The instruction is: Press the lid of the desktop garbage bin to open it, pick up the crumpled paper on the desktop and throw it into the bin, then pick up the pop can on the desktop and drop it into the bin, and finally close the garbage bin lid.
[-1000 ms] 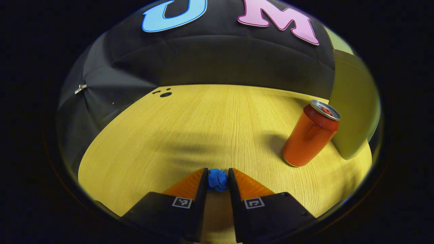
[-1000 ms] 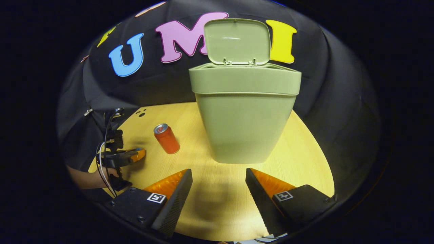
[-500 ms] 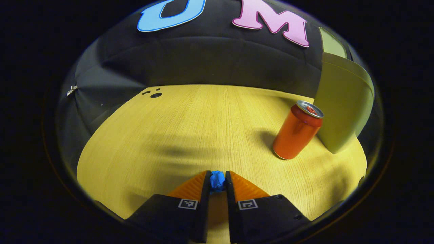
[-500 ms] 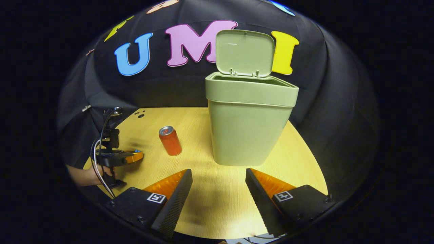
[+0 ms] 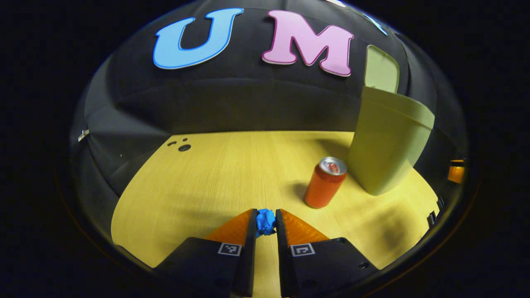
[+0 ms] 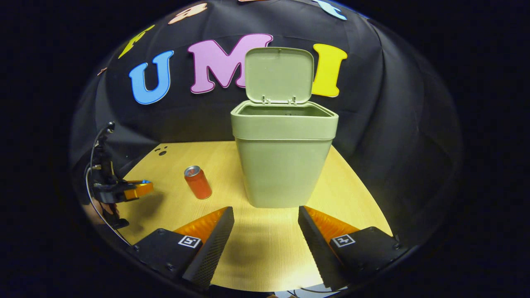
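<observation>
My left gripper (image 5: 265, 221) is shut on a small blue crumpled paper (image 5: 265, 221), held above the wooden table (image 5: 215, 178). An orange pop can (image 5: 325, 183) stands upright ahead to the right, close to the pale green bin (image 5: 387, 145). In the right gripper view the bin (image 6: 283, 157) stands straight ahead with its lid (image 6: 278, 74) swung up and open. The can (image 6: 198, 182) is left of the bin. My right gripper (image 6: 265, 225) is open, with nothing between its fingers, low over the table's near side. The left gripper (image 6: 138, 188) shows at far left, raised, with the paper at its tip.
Small dark holes (image 5: 182, 146) mark the table's far left corner. The table's curved edges drop off to the left and right. Black cloth walls close in behind the bin. Part of the right gripper (image 5: 455, 174) shows at the far right edge of the left gripper view.
My left gripper has risen off the table with the blue paper and swung so the can and bin sit nearer the middle. My right gripper has drawn back from the bin.
</observation>
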A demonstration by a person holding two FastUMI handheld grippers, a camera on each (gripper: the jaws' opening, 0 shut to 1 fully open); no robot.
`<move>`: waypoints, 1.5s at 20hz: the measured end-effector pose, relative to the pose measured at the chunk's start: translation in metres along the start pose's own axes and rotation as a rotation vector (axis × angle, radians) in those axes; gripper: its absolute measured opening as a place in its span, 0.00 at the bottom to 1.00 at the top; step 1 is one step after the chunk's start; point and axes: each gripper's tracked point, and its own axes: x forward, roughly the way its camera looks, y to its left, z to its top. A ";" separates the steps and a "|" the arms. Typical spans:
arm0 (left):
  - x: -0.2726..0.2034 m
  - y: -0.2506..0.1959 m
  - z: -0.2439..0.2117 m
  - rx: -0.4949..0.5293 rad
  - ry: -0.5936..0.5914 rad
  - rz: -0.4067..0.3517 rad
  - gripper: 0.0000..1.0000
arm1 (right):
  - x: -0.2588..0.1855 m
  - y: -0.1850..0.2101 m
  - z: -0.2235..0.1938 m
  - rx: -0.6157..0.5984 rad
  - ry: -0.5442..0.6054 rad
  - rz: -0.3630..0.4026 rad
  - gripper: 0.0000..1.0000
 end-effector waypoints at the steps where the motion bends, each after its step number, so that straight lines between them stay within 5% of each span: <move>1: -0.008 -0.008 0.015 -0.003 -0.020 -0.012 0.29 | 0.001 -0.005 0.000 0.011 0.000 -0.004 0.98; 13: -0.022 -0.155 0.161 0.005 -0.238 -0.232 0.29 | 0.014 -0.055 -0.005 0.062 0.009 -0.004 0.98; 30: 0.011 -0.303 0.214 0.047 -0.324 -0.409 0.27 | 0.025 -0.108 -0.010 0.069 0.012 0.044 0.99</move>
